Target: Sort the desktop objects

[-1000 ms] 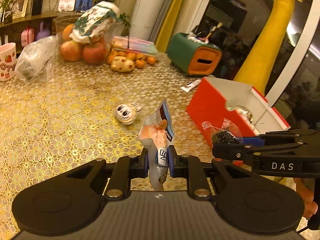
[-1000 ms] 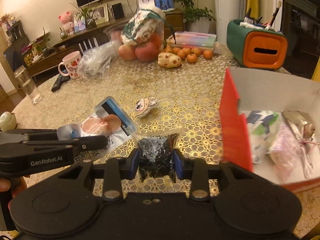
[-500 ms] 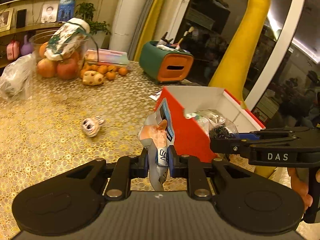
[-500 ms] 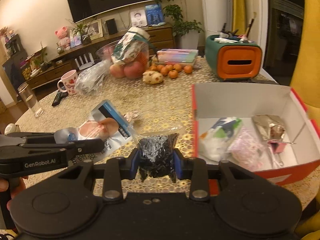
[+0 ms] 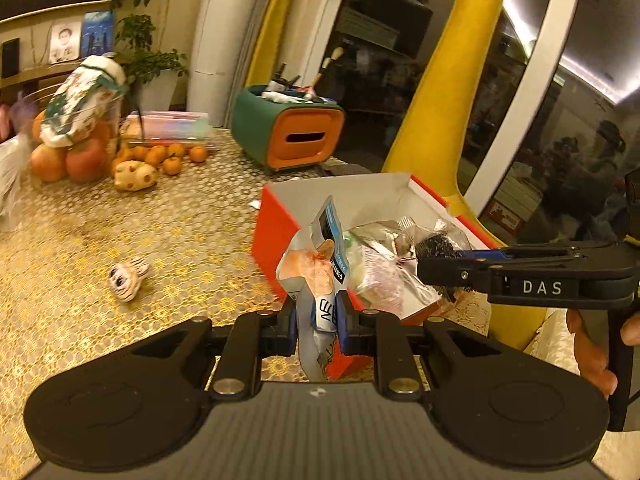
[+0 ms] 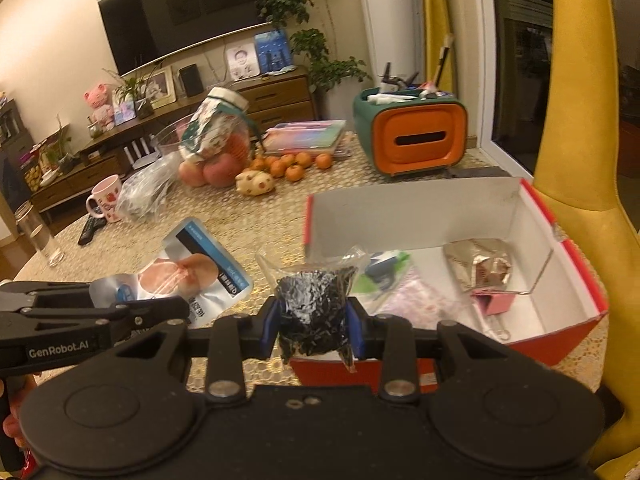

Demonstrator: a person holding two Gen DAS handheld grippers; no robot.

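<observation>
I've swung both tools over to the red box [image 6: 560, 248]: my left gripper [image 5: 318, 318] pinches the snack pouch [image 5: 316, 264] at its near-left wall, my right gripper [image 6: 312, 330] clamps the dark bag [image 6: 314, 304] over its near edge, both ready to drop

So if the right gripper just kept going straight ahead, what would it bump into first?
Probably the red box: the right gripper, shut on the black bag, points over its near wall toward the packets inside. Depth is unclear.
</observation>
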